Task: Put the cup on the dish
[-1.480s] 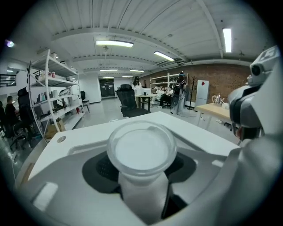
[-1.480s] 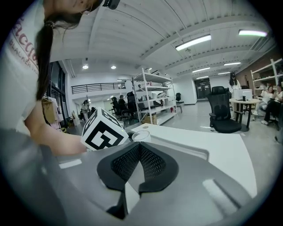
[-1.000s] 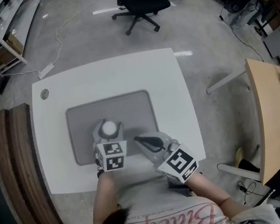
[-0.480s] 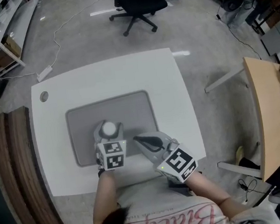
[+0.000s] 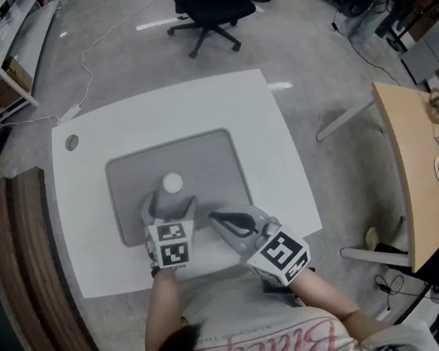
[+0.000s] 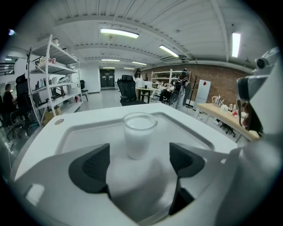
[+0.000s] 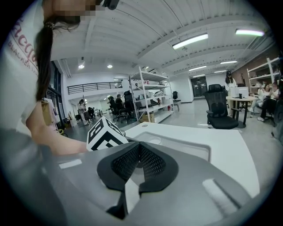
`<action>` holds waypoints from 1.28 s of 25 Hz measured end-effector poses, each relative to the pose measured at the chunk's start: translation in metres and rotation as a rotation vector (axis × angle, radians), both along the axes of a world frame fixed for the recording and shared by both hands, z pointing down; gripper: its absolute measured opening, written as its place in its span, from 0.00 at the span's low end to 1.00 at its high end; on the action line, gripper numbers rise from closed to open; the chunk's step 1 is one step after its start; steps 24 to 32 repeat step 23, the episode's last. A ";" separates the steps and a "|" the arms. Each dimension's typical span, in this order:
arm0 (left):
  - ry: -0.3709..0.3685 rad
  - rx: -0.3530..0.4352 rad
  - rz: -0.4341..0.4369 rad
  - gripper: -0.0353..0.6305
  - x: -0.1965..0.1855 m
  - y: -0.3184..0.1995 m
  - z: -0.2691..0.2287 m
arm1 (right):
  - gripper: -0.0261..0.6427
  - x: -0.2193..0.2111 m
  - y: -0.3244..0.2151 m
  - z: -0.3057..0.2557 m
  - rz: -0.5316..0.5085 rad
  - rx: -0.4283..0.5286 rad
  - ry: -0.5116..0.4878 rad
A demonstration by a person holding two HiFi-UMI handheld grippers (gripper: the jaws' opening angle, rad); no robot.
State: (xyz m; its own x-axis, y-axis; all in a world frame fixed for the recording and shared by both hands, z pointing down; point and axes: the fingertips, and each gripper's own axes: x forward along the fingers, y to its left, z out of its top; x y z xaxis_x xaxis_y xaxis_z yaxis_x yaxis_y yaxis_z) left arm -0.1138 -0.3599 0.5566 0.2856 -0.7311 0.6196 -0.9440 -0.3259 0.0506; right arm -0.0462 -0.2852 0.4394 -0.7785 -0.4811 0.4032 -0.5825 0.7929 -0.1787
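**Task item.** The cup (image 5: 172, 184) stands upright on the dish (image 5: 211, 162), a grey rectangular tray with a raised rim and rounded corners. It sits near the middle of the tray floor, apart from every rim. In the left gripper view the cup (image 6: 139, 134) is translucent with white contents, and its base rests flat on the tray.

**Left gripper.** The left gripper (image 5: 169, 207) is over the near part of the dish and points away from the person. Its jaws are opening and stand wide apart. The pads (image 6: 90, 167) touch nothing. The cup is just beyond the jaw tips, centred on the gap, and not between the pads.

**Right gripper.** The right gripper (image 5: 213, 216) lies near the tray's near right corner, just beside the left gripper. In the right gripper view its jaws (image 7: 139, 161) are pressed together with nothing between them.

**Edges and room.**
- Bare tray floor lies left, right and beyond the cup.
- The dish rim (image 6: 177, 118) is a low step around the whole floor.
- The white table (image 5: 195, 106) has a bare margin on the far, left and right sides of the dish.
- A round grommet (image 5: 72, 142) sits near the far left corner of the table.
- A wooden bench (image 5: 23, 258) runs along the table's left edge.
- An office chair (image 5: 210, 5) stands well beyond the far edge, and a wooden table (image 5: 413, 171) stands well apart to the right.
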 end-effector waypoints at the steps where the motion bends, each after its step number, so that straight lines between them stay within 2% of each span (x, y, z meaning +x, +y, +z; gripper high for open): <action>1: 0.002 0.009 0.002 0.69 -0.002 0.004 -0.003 | 0.04 -0.002 0.004 -0.001 0.005 0.001 0.004; 5: 0.018 0.049 0.022 0.68 -0.003 0.023 -0.023 | 0.04 -0.010 0.025 -0.005 0.007 0.007 -0.001; 6: 0.024 0.063 0.025 0.65 -0.004 0.029 -0.029 | 0.04 -0.012 0.030 -0.007 0.007 0.011 -0.005; 8: 0.036 0.112 0.014 0.49 -0.009 0.040 -0.046 | 0.04 -0.017 0.038 -0.011 0.009 0.026 -0.010; 11: 0.051 0.213 -0.007 0.05 -0.017 0.055 -0.075 | 0.04 -0.023 0.046 -0.018 0.019 0.057 -0.021; 15: 0.037 0.291 0.069 0.05 -0.015 0.077 -0.097 | 0.04 -0.028 0.055 -0.022 0.042 0.091 -0.032; 17: 0.056 0.307 0.090 0.05 -0.014 0.087 -0.106 | 0.04 -0.028 0.062 -0.021 0.049 0.107 -0.026; 23: 0.157 0.304 0.102 0.05 -0.013 0.118 -0.121 | 0.04 -0.025 0.083 -0.026 0.083 0.148 -0.031; 32: 0.157 0.304 0.102 0.05 -0.013 0.118 -0.121 | 0.04 -0.025 0.083 -0.026 0.083 0.148 -0.031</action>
